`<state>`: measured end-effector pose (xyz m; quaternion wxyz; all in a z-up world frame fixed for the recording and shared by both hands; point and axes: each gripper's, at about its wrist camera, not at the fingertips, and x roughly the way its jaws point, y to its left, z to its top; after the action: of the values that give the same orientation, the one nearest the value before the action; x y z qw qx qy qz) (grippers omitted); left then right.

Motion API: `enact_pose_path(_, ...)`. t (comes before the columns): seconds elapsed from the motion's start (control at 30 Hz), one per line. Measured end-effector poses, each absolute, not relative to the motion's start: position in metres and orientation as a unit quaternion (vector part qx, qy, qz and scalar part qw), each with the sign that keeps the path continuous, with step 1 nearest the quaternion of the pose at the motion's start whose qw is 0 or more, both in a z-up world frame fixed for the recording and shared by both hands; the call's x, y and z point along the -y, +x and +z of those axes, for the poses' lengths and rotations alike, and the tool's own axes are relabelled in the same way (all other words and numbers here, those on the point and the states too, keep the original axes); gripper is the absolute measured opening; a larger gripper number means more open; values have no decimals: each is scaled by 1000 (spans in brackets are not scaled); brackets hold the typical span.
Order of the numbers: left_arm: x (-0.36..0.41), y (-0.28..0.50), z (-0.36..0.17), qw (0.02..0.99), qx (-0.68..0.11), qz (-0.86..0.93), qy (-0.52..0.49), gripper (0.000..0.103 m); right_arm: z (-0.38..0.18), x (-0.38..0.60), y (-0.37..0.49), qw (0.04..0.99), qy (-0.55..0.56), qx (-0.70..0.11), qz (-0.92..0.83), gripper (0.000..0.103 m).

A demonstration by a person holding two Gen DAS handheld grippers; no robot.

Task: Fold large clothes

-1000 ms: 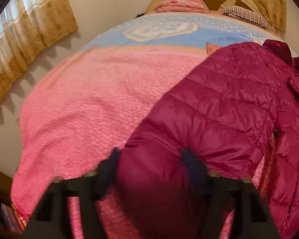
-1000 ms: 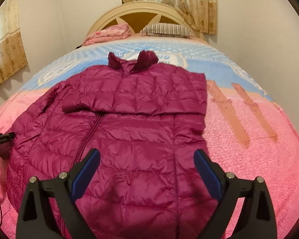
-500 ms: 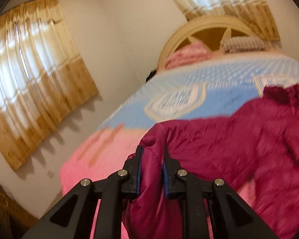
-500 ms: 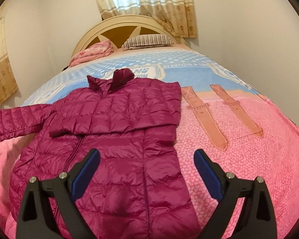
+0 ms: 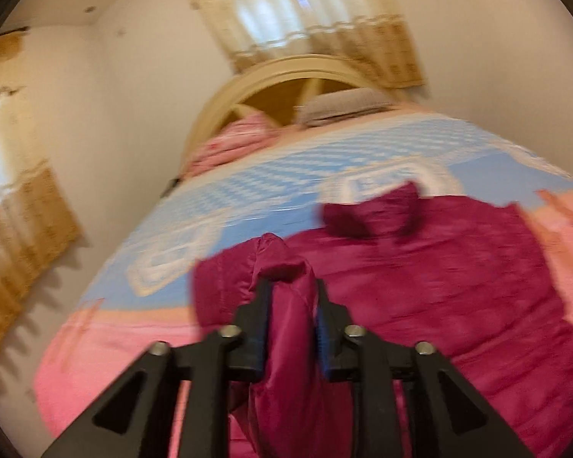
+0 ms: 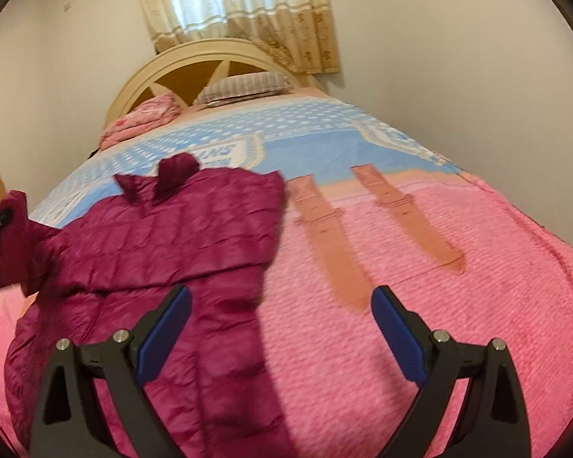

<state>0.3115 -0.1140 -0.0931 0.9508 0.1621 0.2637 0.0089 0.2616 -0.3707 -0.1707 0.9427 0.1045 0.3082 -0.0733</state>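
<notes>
Left gripper (image 5: 291, 290) clamped on jacket (image 6: 179, 244) sleeve (image 5: 286, 267), now swung over jacket body ahead (was off to side) — sleeve fold-in underway. Right gripper (image 6: 280, 297) wide open, empty, above jacket's near edge on bed (image 6: 458, 267).

Motion blur smears the jacket (image 5: 439, 286) and bedspread (image 5: 248, 198); the jacket's hem runs off the bottom edge.

Left gripper (image 5: 291, 297): jaws nearly closed, clamping fold of sleeve (image 5: 286, 328), raised above bed, aimed toward far end; also visible at left edge of right wrist view. Right gripper (image 6: 280, 305): jaws spread wide, nothing between blue pads (image 6: 395, 328), near foreground.
</notes>
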Motion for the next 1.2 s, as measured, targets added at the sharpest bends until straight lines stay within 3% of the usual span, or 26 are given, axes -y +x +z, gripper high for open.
enact_pose_path(0.03,129,313,-97,949,-269,0,167,56,-171,375,264,942,105,-310,-77,97)
enact_pose_path(0.07,141,312,-99,948,-269,-7,169,80,-172,378,267,941,105,-312,-80,97)
enact_pose_path(0.1,150,310,-100,950,-261,-10,170,88,-173,382,270,939,106,-315,-85,97)
enact_pose_path(0.3,144,305,-97,956,-247,-10,156,90,-175,391,278,936,113,-321,-88,97)
enact_pose_path(0.77,-39,355,-163,906,-351,217,92,91,-170,259,342,925,110,-355,84,96)
enact_pose_path(0.87,-54,355,-180,899,-367,222,85,91,-188,224,366,907,89,-395,117,79)
enact_pose_path(0.93,-62,355,-188,897,-376,221,79,91,-204,209,381,891,79,-428,131,41)
enact_pose_path(1.03,-70,356,-193,894,-381,224,70,91,-202,211,383,896,74,-421,120,21)
enact_pose_path(1.2,-84,364,-198,890,-393,224,56,91,-182,235,382,911,56,-402,73,17)
